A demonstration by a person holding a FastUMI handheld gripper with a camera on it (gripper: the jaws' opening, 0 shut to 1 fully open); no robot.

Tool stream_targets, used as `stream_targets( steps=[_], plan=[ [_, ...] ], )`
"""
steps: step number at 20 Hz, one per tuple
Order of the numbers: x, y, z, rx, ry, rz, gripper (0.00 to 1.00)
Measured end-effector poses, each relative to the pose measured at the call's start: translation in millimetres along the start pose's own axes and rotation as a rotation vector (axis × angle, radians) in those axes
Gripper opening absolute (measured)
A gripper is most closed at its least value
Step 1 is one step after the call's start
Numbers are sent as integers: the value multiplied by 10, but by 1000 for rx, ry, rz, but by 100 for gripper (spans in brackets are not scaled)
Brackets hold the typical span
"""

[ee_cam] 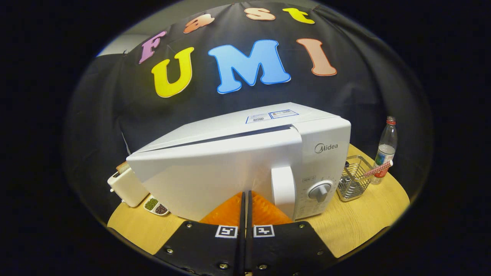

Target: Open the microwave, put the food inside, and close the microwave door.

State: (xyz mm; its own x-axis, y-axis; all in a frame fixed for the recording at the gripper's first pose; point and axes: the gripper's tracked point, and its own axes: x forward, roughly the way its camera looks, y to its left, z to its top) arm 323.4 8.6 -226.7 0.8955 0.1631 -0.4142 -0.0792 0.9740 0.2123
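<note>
gripper point(245, 199) clenched on nothing, tips against the microwave point(268, 153) door point(215, 172), which stands slightly ajar on the table point(360, 218). risk: tips skidding along the smooth door; food unseen.

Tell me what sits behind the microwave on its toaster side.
Beside and partly behind the microwave stands a toaster, a small dish in front of it. The microwave's door, slightly ajar, hides what lies further back. The tool is shut.

White microwave point(230, 161), red-capped clear bottle point(386, 149), wooden-yellow table point(356, 226).
</note>
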Motion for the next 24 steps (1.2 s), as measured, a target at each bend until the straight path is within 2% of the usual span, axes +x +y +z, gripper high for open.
stream_targets(
  steps=[11,16,24],
  plan=[
    [67,-43,66,-31,-22,-46,1],
    [-283,-11,329,-68,-110,-57,1],
    [-1114,164,588,-92,-214,-78,1]
  ],
)
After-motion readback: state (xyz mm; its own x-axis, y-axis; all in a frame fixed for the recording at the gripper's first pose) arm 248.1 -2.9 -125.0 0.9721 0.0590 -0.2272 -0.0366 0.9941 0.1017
